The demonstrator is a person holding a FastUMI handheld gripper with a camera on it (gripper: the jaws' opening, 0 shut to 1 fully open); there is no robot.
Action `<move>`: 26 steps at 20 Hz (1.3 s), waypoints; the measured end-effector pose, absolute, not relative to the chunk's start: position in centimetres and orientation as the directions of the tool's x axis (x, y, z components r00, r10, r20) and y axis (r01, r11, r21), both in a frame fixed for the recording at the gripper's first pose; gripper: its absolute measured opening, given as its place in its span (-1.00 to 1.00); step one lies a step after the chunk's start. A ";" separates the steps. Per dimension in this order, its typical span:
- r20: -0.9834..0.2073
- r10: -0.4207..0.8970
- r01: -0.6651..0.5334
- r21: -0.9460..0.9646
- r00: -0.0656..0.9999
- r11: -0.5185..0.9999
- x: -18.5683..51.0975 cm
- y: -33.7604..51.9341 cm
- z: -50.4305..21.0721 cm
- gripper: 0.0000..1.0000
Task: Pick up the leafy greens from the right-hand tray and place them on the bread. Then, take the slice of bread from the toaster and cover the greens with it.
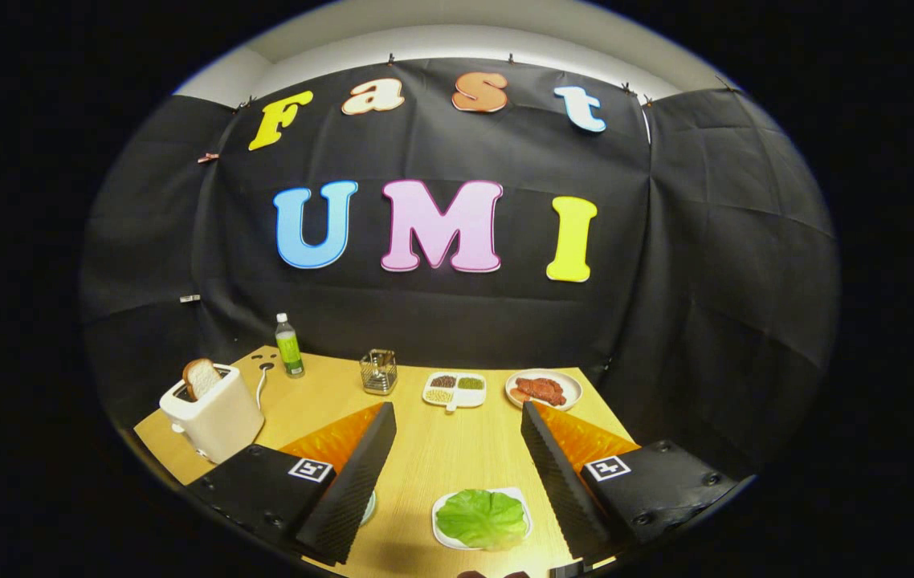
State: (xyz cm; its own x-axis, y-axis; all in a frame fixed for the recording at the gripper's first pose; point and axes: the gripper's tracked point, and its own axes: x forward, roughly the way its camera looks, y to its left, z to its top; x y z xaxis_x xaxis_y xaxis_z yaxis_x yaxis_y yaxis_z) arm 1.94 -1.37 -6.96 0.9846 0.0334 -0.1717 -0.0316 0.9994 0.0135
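The leafy greens [481,518] lie flat on a small white tray [442,536] on the wooden table, low between my two fingers and nearer the right one. My gripper [457,409] is open wide above the table, with nothing between its fingers. The white toaster [212,419] stands beyond and to the left of the left finger. A slice of bread [200,377] sticks up out of its slot. A pale rim of another dish [369,507] peeks out beside the left finger, and what lies on it is hidden.
Along the table's far edge stand a green-labelled bottle [289,345], a small wire holder [378,372], a divided white dish of grains [454,390] and a plate of meat [543,389]. The toaster's cord [262,381] runs back to a socket. Bare wood lies ahead between the fingers.
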 end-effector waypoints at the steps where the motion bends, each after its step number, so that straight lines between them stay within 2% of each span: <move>1: -0.200 0.043 -0.040 0.019 0.979 0.999 2.2 -1.6 -8.1 0.95; 7: -0.381 0.111 -0.109 0.025 0.918 0.994 3.7 -3.1 -15.8 0.96; 12: -0.545 0.188 -0.199 0.040 0.817 0.979 4.0 -3.6 -23.3 0.96; 20: -0.706 0.220 -0.249 0.063 0.674 0.967 4.0 -5.2 -32.7 0.96; 24: -0.732 0.236 -0.276 0.068 0.640 0.959 4.1 -5.0 -34.9 0.86; 26: -0.734 0.231 -0.298 0.040 0.639 0.954 4.0 -5.0 -35.3 0.67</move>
